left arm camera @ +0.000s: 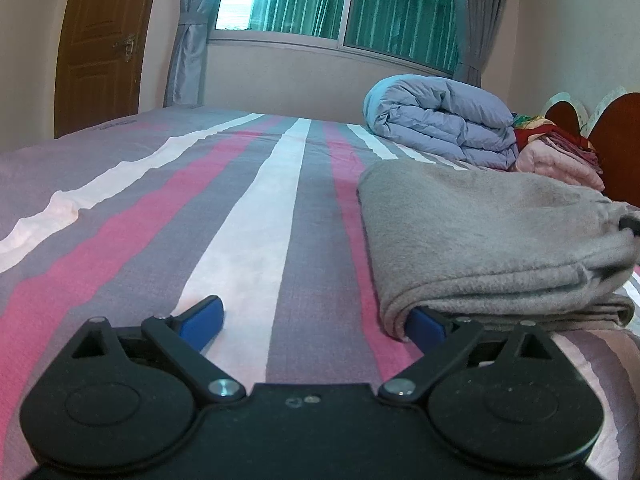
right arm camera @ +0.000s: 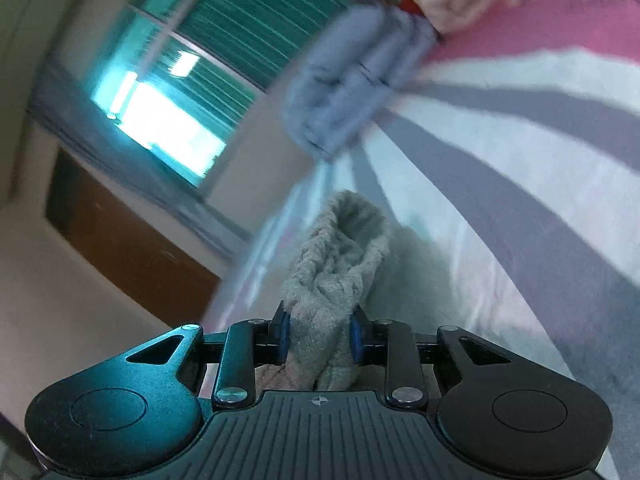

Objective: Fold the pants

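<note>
**Tongs at both ends of the grey pants on the striped bed**

Left tongs (left arm camera: 316,320) sit low over the bed with their blue-padded fingers (left arm camera: 202,320) spread wide, gripping nothing. One pad lies on the bare sheet; the other pad is tucked just under the near corner of the folded grey fleece pants (left arm camera: 480,236), touching the cloth without pinching it.

The right tongs (right arm camera: 320,336) are closed down on a bunched, wrinkled end of the same grey fleece pants (right arm camera: 332,276), the blue pads pressing the fabric from both sides. The cloth stands up between the fingers and curls over into a hollow at its far end. This view is tilted and smeared by motion.

The pants lie as a thick folded stack on the right part of the pink, grey and white striped bed sheet (left arm camera: 240,200). Beyond them, near the headboard, sits a rolled pale blue quilted duvet (left arm camera: 444,124), with a pile of pink and red folded cloth (left arm camera: 556,156) just beside it. Green curtains (left arm camera: 400,4) hang at the window behind, and a brown wooden door (left arm camera: 100,44) stands at the left.
</note>
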The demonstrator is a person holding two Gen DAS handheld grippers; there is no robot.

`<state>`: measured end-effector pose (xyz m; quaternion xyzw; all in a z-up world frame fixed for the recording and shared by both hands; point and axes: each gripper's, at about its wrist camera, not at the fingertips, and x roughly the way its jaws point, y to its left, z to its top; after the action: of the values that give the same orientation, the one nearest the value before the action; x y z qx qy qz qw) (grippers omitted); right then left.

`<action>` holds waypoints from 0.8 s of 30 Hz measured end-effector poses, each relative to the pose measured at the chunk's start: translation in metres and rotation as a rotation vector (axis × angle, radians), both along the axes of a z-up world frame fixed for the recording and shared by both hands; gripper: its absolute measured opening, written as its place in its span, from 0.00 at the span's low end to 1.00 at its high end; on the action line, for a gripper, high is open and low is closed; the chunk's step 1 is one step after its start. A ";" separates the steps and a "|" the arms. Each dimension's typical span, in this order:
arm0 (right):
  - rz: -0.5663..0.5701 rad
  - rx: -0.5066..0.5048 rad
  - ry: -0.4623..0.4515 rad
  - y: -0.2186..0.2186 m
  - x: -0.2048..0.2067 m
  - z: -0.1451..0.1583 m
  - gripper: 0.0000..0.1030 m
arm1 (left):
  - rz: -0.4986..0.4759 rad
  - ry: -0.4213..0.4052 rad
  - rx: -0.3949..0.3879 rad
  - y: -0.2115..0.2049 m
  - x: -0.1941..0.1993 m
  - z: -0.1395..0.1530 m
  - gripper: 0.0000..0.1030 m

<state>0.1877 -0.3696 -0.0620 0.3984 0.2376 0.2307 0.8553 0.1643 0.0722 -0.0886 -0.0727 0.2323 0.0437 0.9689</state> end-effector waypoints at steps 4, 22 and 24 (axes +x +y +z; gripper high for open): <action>-0.036 -0.108 0.172 0.005 0.005 -0.022 0.28 | -0.002 0.002 0.008 -0.002 0.000 0.000 0.90; 0.014 -0.138 0.131 0.023 0.005 -0.017 0.49 | 0.002 0.005 -0.006 -0.001 0.000 0.001 0.90; 0.013 -0.149 0.129 0.025 0.004 -0.015 0.44 | 0.002 0.005 -0.008 -0.001 0.000 0.001 0.90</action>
<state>0.1921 -0.3442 -0.0772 0.3463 0.3110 0.1919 0.8640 0.1641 0.0710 -0.0875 -0.0767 0.2350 0.0440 0.9680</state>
